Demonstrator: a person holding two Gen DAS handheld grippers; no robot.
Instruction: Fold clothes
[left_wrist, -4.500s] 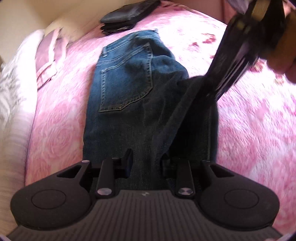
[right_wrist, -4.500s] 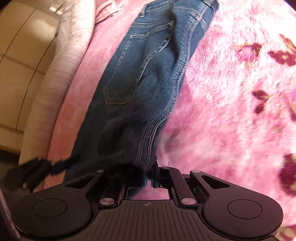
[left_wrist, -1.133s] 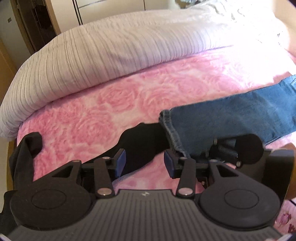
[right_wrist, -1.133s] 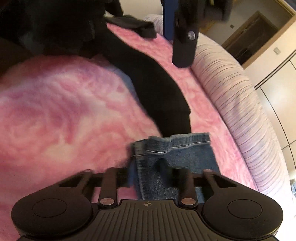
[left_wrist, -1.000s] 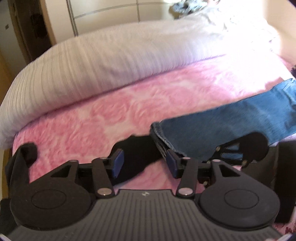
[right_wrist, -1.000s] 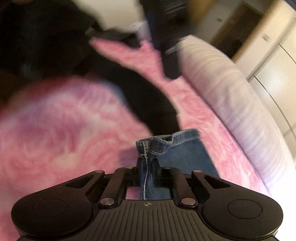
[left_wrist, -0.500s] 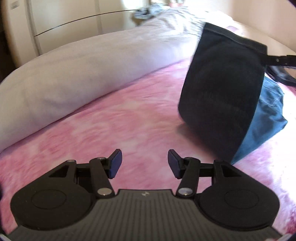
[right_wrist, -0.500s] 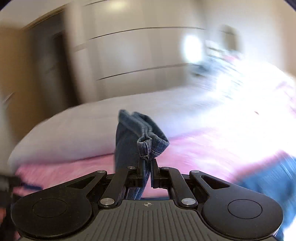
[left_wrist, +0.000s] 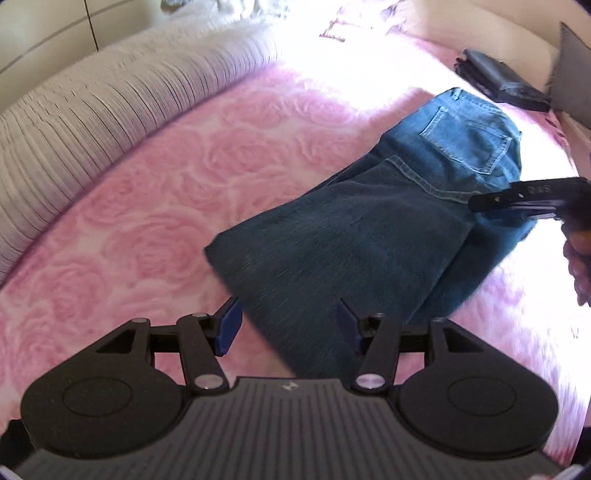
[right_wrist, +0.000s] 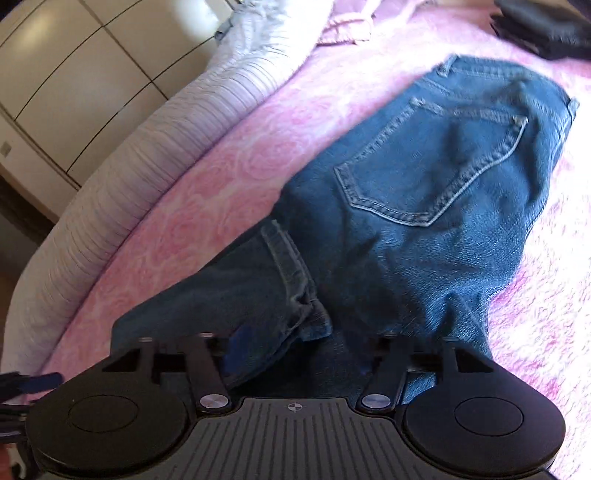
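So the bed (left_wrist: 155, 206) is wearing a fuzzy pink blanket with a rose pattern, and a big grey-white striped duvet roll (left_wrist: 110, 96) is lying along its far edge. The folded blue jeans (left_wrist: 369, 236) are sitting right on the pink, back pocket facing up. A stack of dark folded clothes (left_wrist: 495, 79) is resting further up the bed, apart from the jeans, and something pale pink (right_wrist: 347, 22) is lying crumpled near the duvet

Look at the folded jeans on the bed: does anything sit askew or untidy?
Yes. On the blue denim jeans, the folded-over leg hem lies slanted and bunched below the back pocket, not square with the waistband. Both grippers' jaws are open.
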